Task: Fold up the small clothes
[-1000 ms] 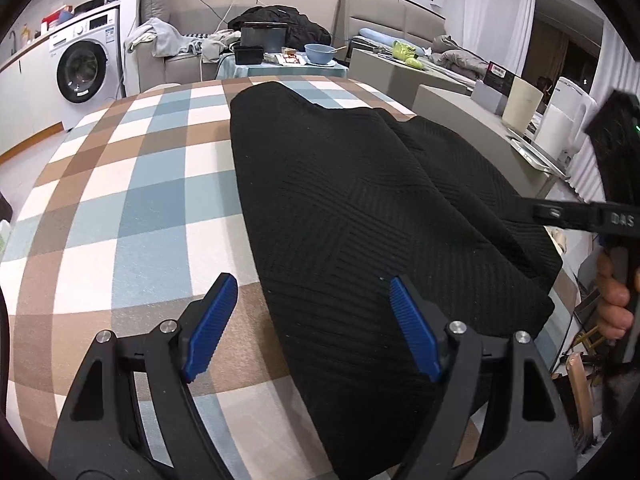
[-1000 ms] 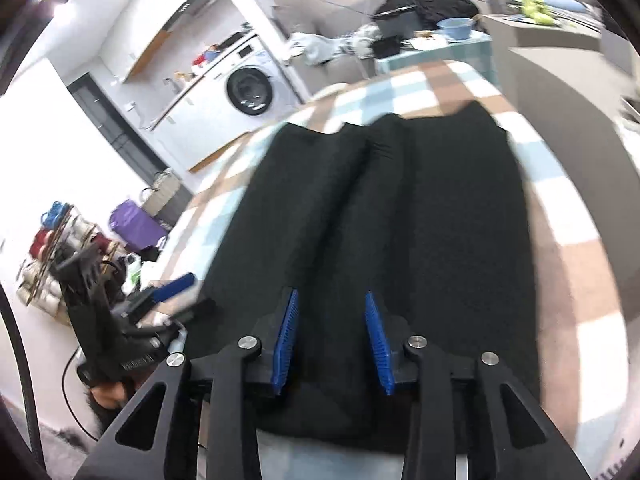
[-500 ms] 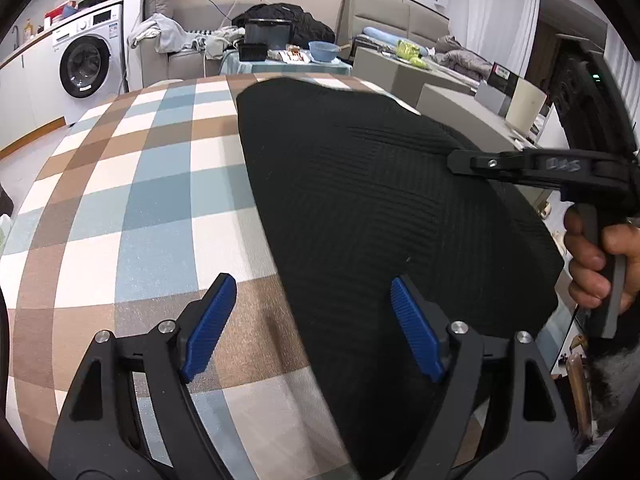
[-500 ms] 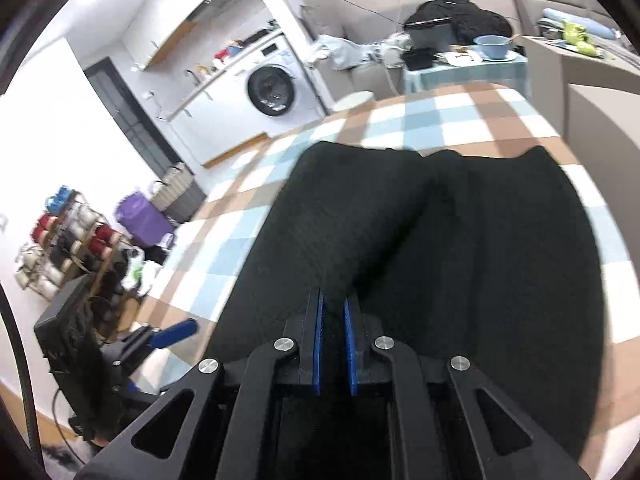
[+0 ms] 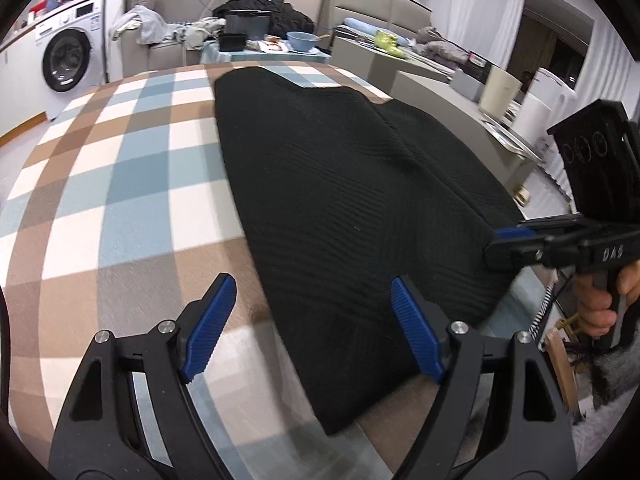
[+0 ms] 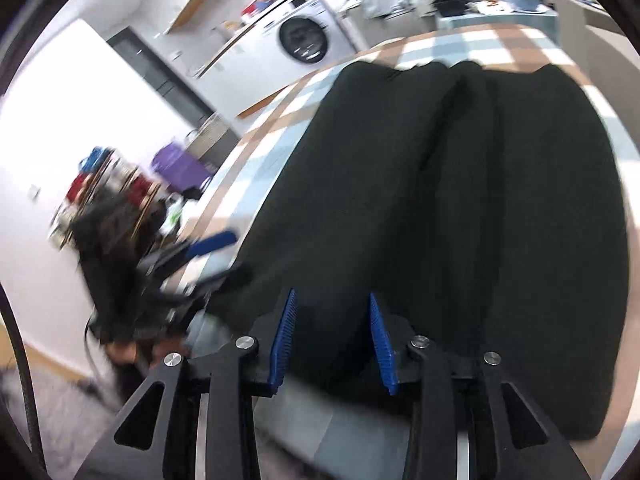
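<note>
A black ribbed knit garment (image 5: 352,200) lies spread along the right-hand half of the checked tablecloth (image 5: 120,184), running from the near edge to close to the far edge, its right side reaching the table's right edge, and the brown, blue and cream squares lie bare all down the left half. A long ridge of raised fabric runs lengthwise through the cloth, plain in the right wrist view. The left gripper (image 5: 316,324) hangs over the near edge with its jaws spread wide, one blue pad above bare cloth, the other above the knit, nothing pinched between them. Over at the right edge, the right gripper (image 6: 332,340) sits with its jaws at a narrow gap; they have just been opening, the knit lies under and between the pads, and the pads do not press on it. A hand (image 5: 604,304) grips its handle just off the table's right edge. Round the room now: a white washing machine (image 5: 66,60) stands under a counter beyond the far left corner, a beige sofa (image 5: 360,20) piled with clothes runs behind the far edge, and a light blue bowl (image 5: 301,40) sits on a small side table there. In the right wrist view, blurred, a purple bag (image 6: 180,164) sits on the floor past the table's left side.
</note>
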Motion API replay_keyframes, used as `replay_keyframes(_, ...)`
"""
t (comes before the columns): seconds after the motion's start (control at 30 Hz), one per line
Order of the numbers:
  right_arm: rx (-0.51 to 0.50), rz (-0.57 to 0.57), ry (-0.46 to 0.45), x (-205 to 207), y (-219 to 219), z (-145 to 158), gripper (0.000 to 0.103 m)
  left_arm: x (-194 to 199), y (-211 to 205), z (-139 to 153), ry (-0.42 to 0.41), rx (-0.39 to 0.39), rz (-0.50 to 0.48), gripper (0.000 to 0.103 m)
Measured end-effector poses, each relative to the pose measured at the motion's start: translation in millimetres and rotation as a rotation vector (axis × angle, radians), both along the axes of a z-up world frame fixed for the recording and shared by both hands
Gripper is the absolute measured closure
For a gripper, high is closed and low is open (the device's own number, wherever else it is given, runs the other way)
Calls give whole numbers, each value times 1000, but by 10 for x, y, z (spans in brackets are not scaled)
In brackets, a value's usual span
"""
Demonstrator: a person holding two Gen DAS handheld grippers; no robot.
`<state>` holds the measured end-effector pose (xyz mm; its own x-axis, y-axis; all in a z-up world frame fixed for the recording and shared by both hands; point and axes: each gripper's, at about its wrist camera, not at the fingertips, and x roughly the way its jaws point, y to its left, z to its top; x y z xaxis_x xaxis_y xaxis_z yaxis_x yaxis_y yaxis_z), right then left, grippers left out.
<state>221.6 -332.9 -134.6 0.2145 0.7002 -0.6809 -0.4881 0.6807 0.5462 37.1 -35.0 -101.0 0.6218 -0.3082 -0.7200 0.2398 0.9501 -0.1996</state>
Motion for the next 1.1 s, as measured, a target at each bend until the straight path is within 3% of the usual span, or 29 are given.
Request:
replay_keyframes(0.03, -12, 6, -11, -55, 8, -10, 69, -28, -23, 1, -2, 1, -8, 25)
replay_keyframes(0.07, -26, 8, -28, -83, 19, -5, 82, -55, -55, 1, -9, 11, -14, 25)
replay_keyframes(0.13, -49, 19, -58, -109, 43, -2, 96, -91, -112, 3, -18, 41, -15, 25)
replay_keyframes(0.23, 52, 24, -109, -130, -54, 156, 97, -109, -146, 17, -26, 45, -16, 25)
replay_keyframes(0.4, -84, -42, 10, 41, -150, -148, 97, -108, -170, -13, -16, 74, -13, 25)
replay_keyframes(0.5, -54, -49, 7, 57, -216, -107, 88, -121, -177, -10, -15, 70, -19, 25)
replay_keyframes(0.6, -15, -133, -51, 60, -414, 20, 75, -127, -174, 8, -26, 66, -10, 25)
replay_keyframes(0.67, -75, -226, -88, 83, -538, 39, 68, -123, -175, 10, -25, 61, -9, 25)
replay_keyframes(0.73, -116, -259, -77, 143, -601, -39, 68, -118, -174, 13, -27, 58, -4, 25)
replay_keyframes(0.83, -81, -262, -57, 265, -593, -168, 68, -106, -178, 11, -24, 53, 0, 25)
replay_keyframes(0.9, -73, -262, -75, 331, -522, -198, 68, -98, -182, 14, -29, 56, 6, 25)
replay_keyframes(1.03, -105, -225, -111, 373, -285, -196, 96, -86, -177, 26, -30, 53, 18, 25)
replay_keyframes(1.1, -59, -228, -182, 275, -377, -66, 98, -83, -156, 49, -35, 49, 29, 25)
